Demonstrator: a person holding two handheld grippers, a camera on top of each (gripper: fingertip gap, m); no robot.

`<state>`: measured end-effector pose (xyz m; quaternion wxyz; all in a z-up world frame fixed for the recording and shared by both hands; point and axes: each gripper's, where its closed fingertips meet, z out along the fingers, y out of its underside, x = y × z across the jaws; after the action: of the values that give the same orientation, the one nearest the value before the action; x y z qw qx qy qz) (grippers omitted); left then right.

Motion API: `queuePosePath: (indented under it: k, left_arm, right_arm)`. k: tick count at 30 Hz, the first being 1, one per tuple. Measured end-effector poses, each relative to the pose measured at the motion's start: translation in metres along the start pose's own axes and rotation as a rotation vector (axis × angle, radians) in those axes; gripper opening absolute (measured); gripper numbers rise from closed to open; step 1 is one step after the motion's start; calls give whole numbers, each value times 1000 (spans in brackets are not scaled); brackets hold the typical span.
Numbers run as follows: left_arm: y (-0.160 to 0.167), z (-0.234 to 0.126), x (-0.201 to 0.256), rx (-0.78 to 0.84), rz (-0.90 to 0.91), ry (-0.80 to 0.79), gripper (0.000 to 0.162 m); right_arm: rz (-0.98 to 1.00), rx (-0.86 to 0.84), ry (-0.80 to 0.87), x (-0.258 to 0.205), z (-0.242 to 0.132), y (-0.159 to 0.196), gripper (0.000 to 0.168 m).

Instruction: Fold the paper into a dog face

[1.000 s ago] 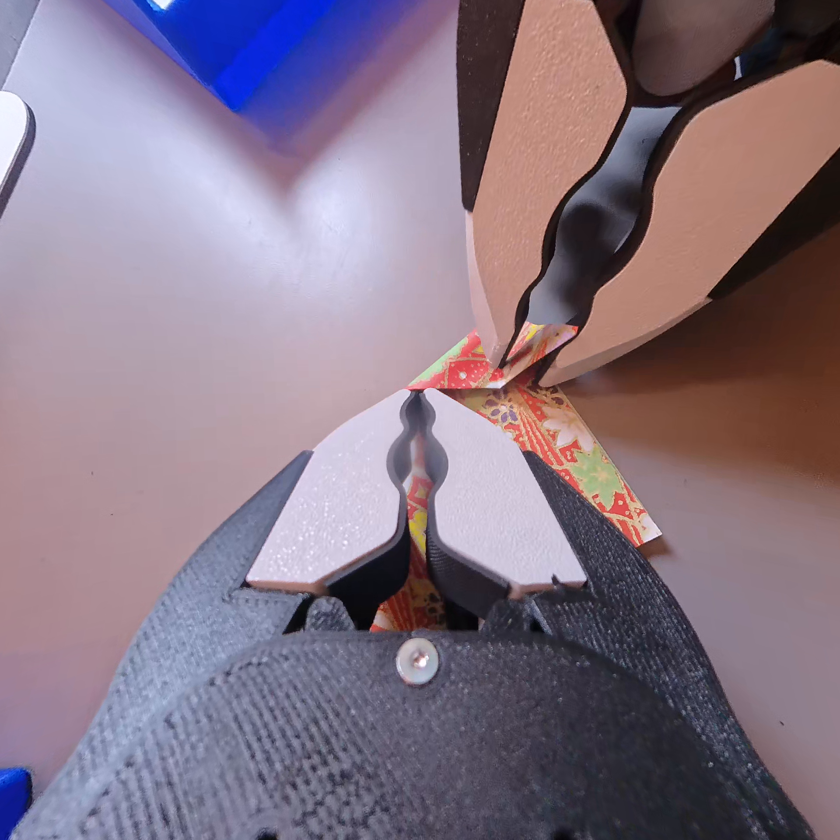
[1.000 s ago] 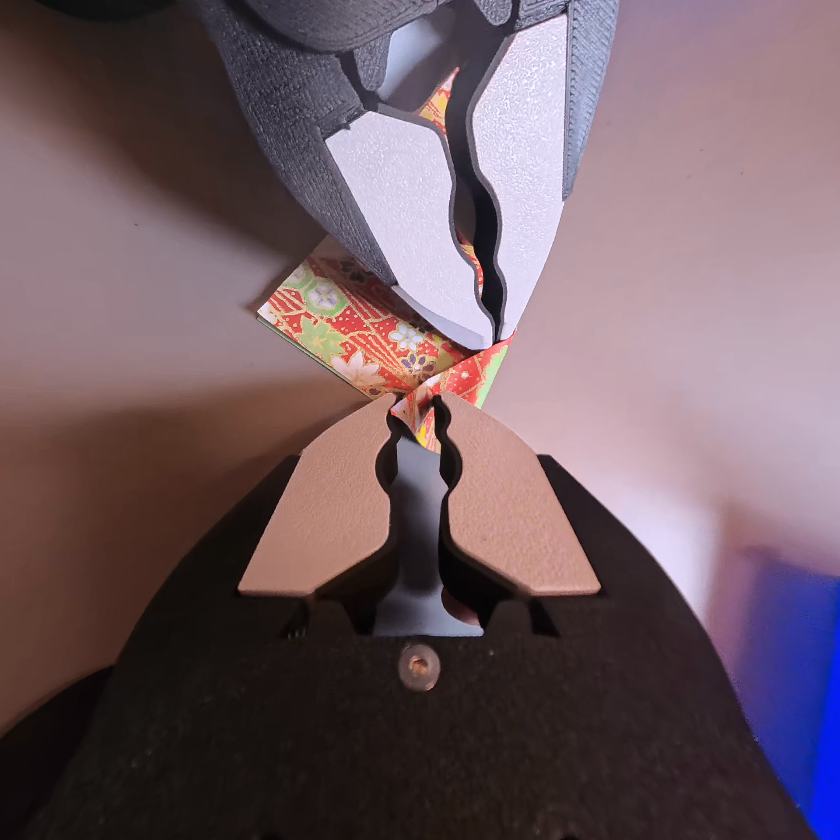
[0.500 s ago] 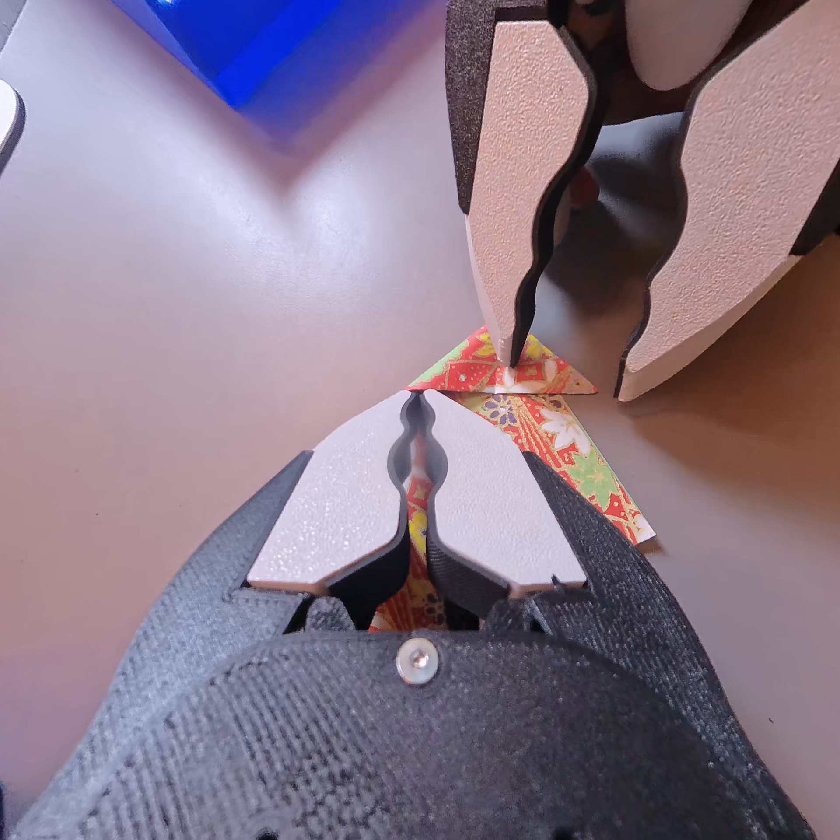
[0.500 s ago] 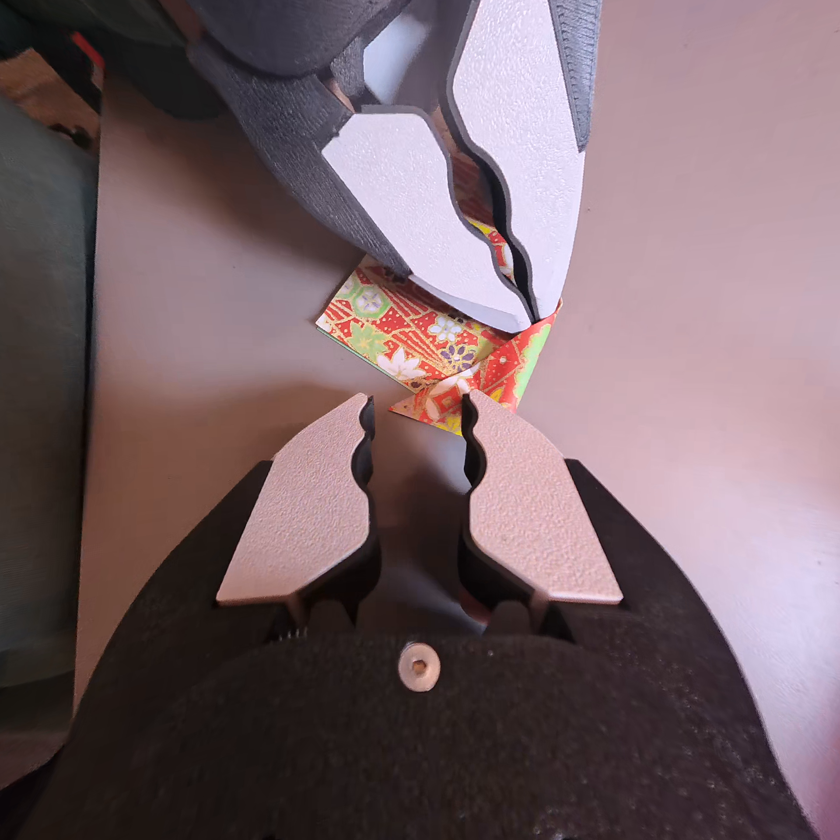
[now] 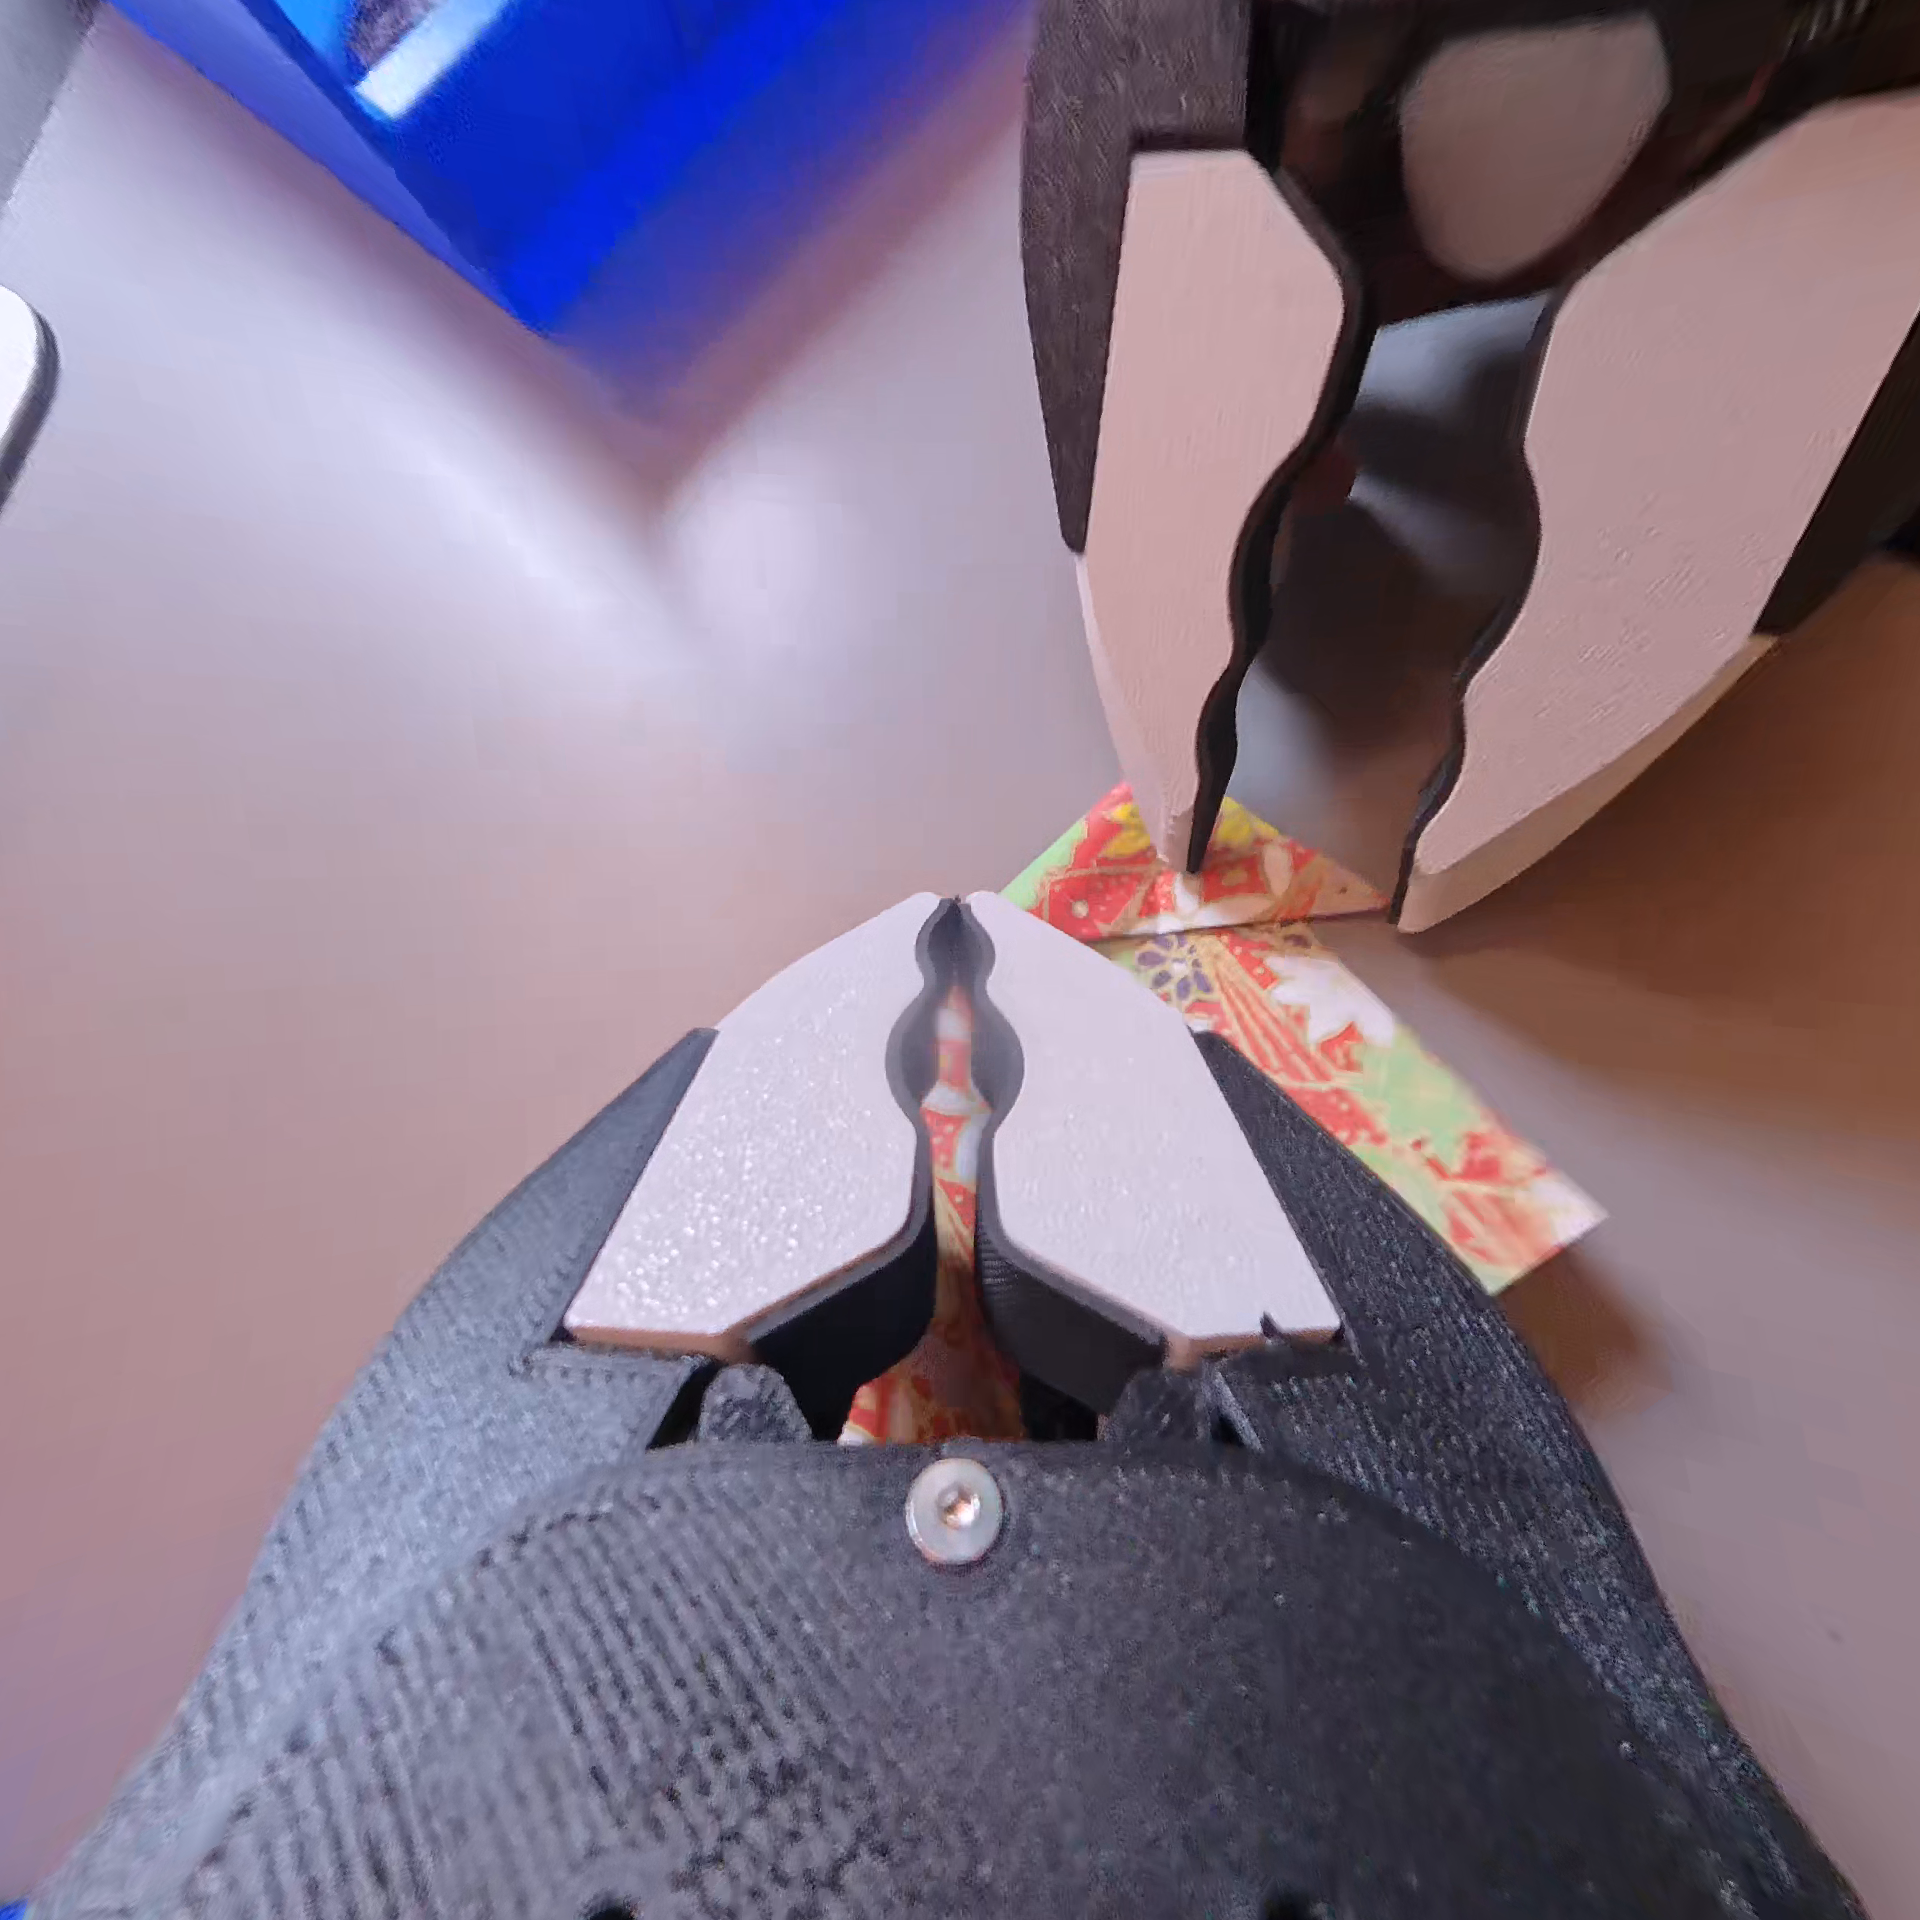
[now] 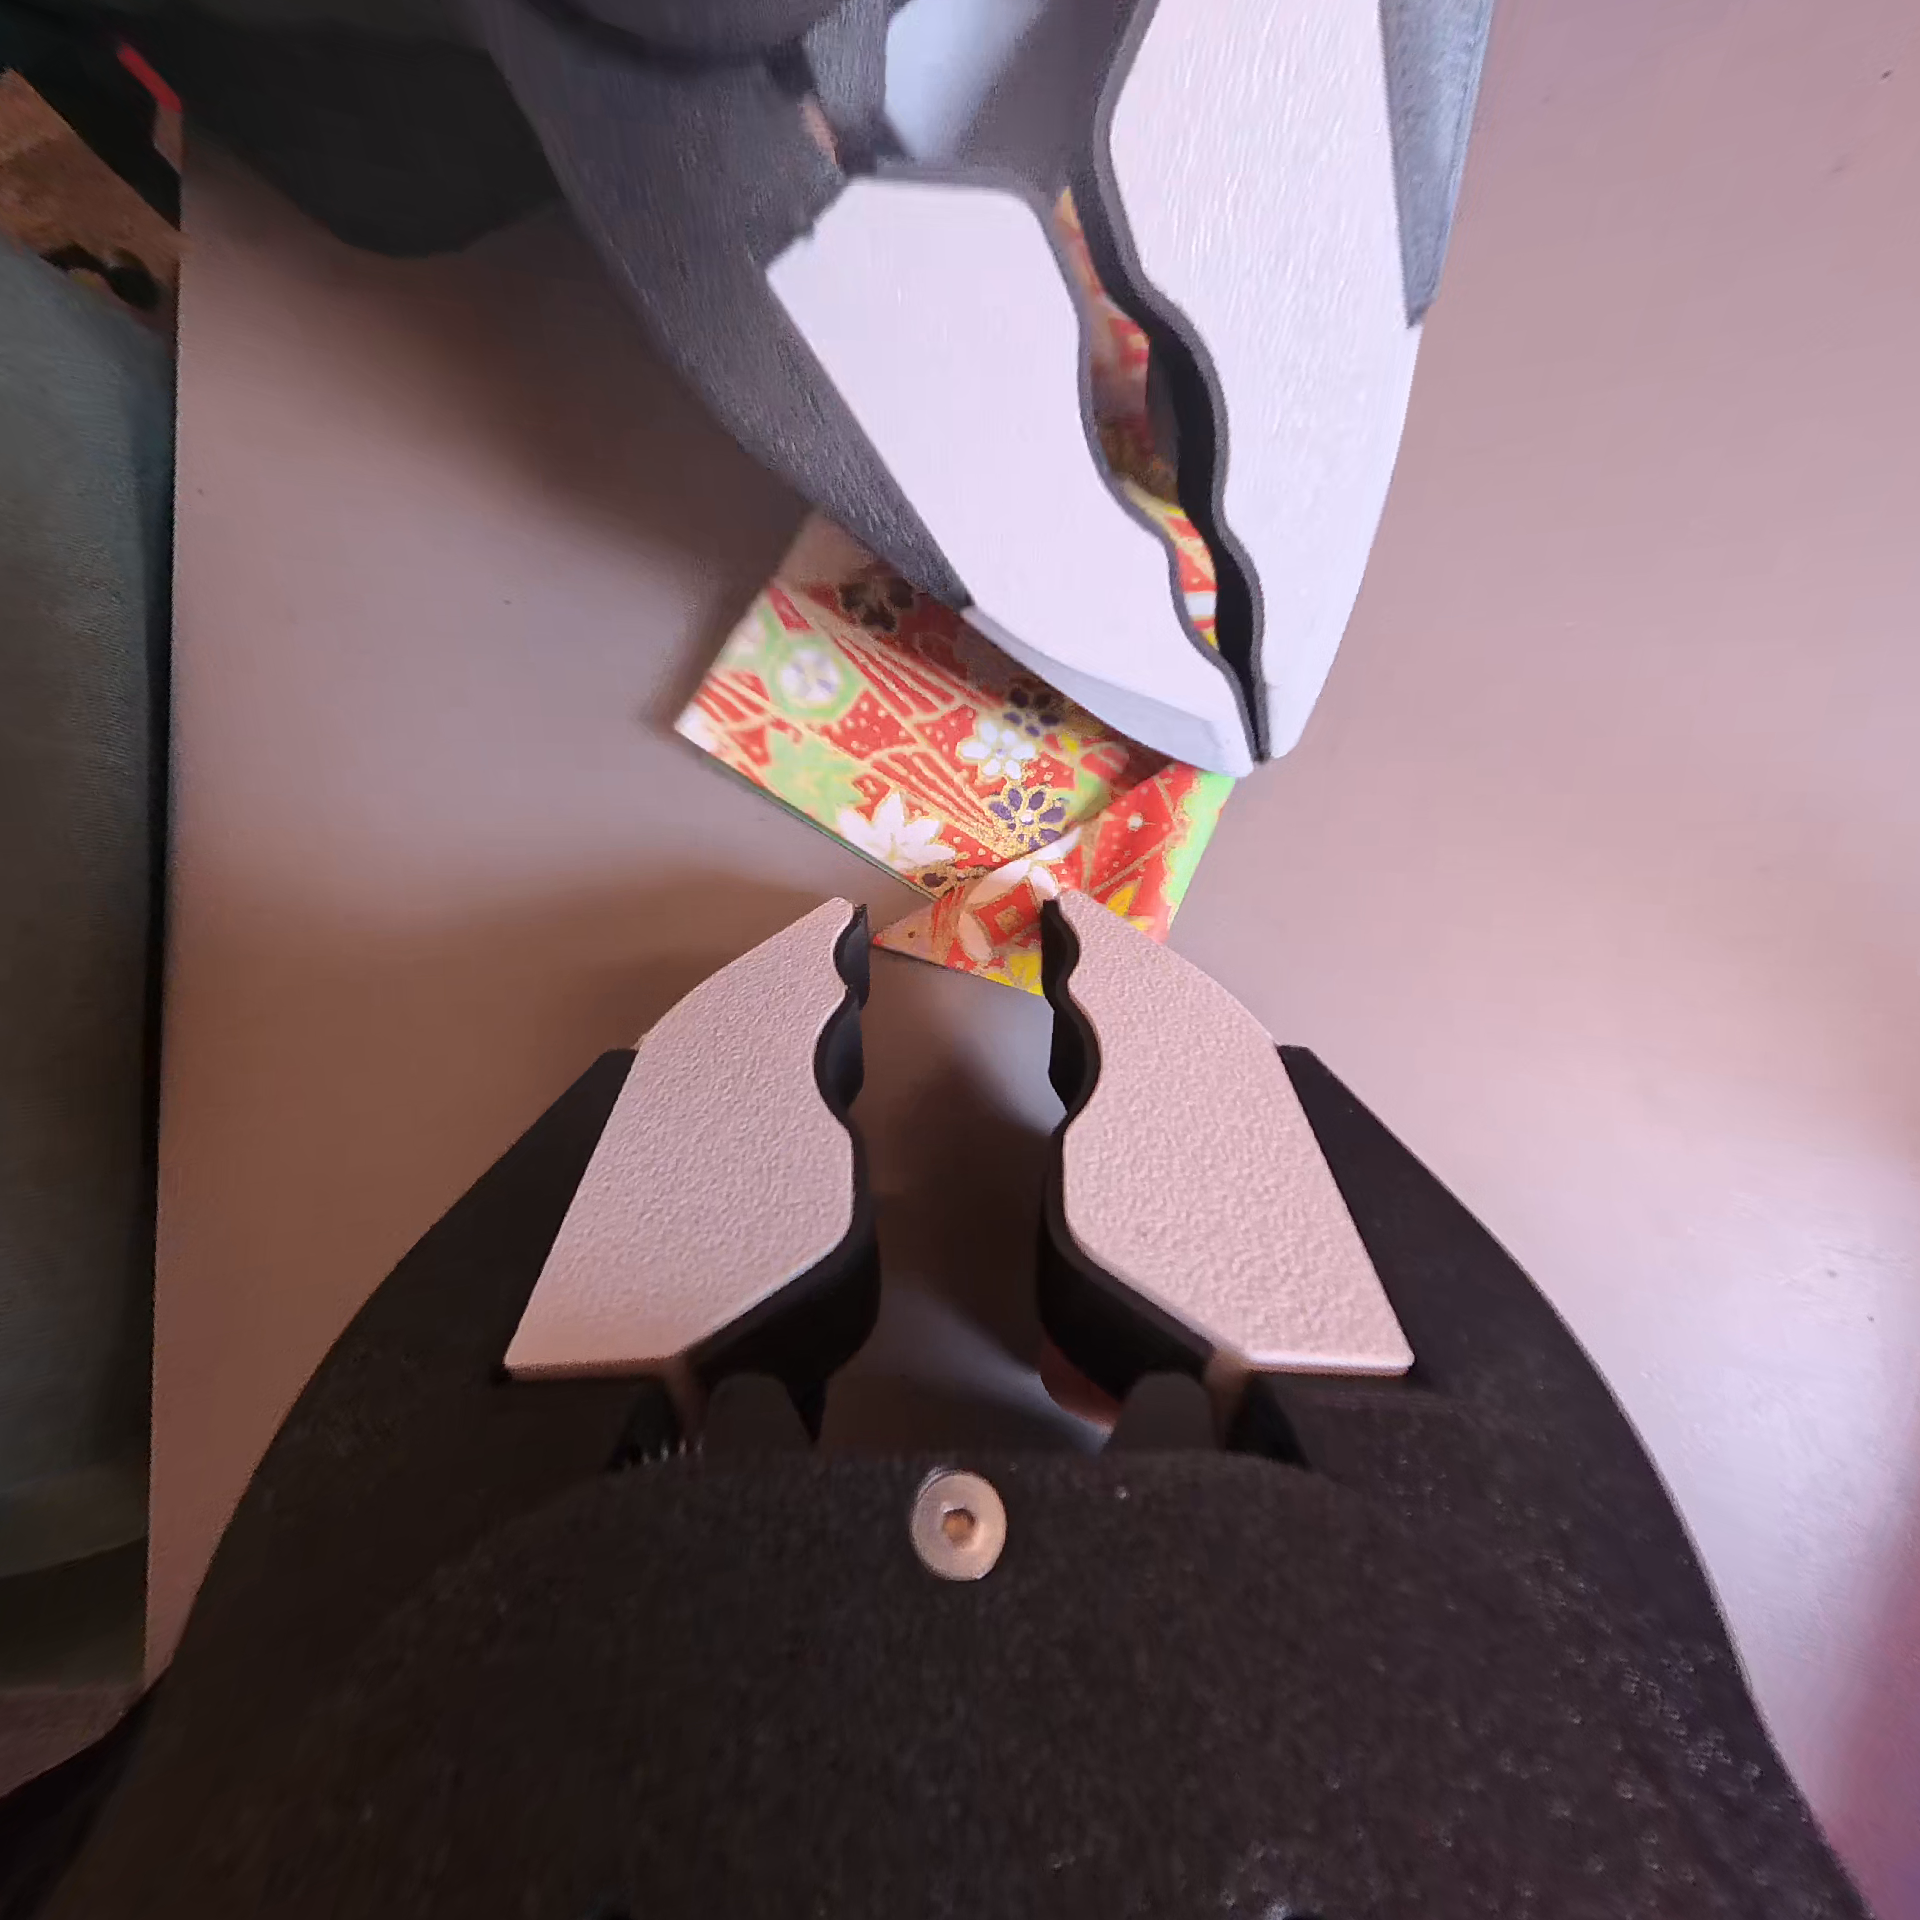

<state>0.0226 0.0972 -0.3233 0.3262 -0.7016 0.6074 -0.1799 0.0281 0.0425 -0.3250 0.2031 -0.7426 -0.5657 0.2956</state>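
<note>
In the left wrist view, a blue box (image 5: 582,135) is standing at the far left of the pale table (image 5: 364,727), well apart from the work. Nearer the middle, the left gripper (image 5: 956,909) is pressing down on the folded paper (image 5: 1351,1049), its jaws closed together, and the red and green flowered pattern is showing through the gap between its grey fingers. To the right, the right gripper (image 5: 1299,883) is standing over a small folded triangle flap (image 5: 1236,883) with its jaws apart; one fingertip is touching the flap, the other is resting on the table just beside the flap's corner. In the right wrist view, the paper (image 6: 935,769) is lying flat on the table (image 6: 416,727), the right gripper (image 6: 951,920) is released at the flap (image 6: 987,930), and the left gripper (image 6: 1252,743) is clenched at the paper's far edge.
</note>
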Motion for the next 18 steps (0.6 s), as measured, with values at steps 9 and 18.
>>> queuePosePath:
  k: [9, 18]
  left_arm:
    - [4, 3, 0, -51, 116, -78, 0]
    - [4, 3, 0, -32, 102, -69, 0]
  right_arm:
    - [41, 23, -81, -6, -5, -2, 42]
    - [105, 171, 67, 41, -10, -31, 0]
